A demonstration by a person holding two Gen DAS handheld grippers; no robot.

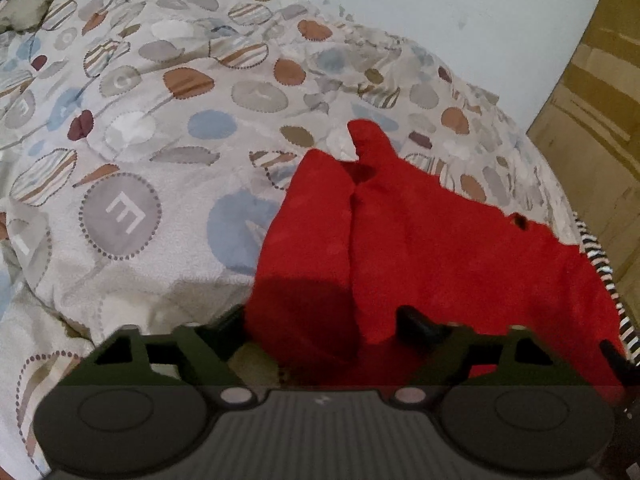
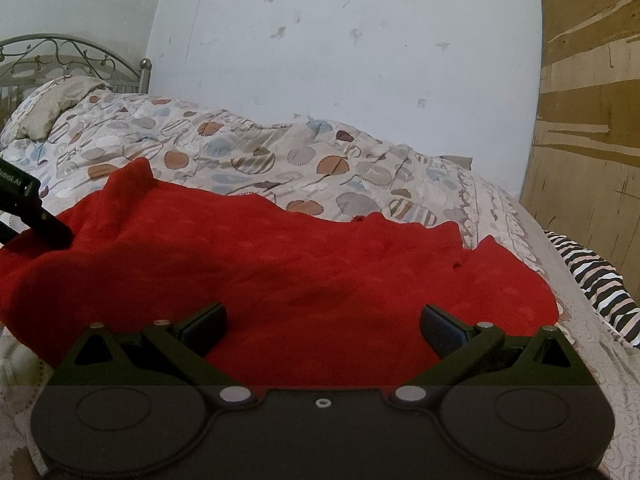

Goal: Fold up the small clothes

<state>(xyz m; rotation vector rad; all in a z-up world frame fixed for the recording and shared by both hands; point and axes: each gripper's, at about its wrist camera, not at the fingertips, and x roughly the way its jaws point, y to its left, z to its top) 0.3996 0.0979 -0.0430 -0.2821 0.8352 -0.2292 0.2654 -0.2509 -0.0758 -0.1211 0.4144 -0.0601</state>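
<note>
Red garment (image 2: 304, 264), one piece, lies on one patterned quilt (image 1: 132, 128) between both grippers' spread jaws, unpinched.

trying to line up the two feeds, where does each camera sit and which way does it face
Left wrist: sits on the left tongs, angled down at the red garment on the patterned bedspread; its own fingers straddle a fold of red cloth.
Right wrist: sits on the right tongs, looking more level across the garment toward the pale wall and metal headboard; own fingers wide apart, left tongs at the left edge.
Shared: garment, bedspread, wall, striped cloth.
</note>
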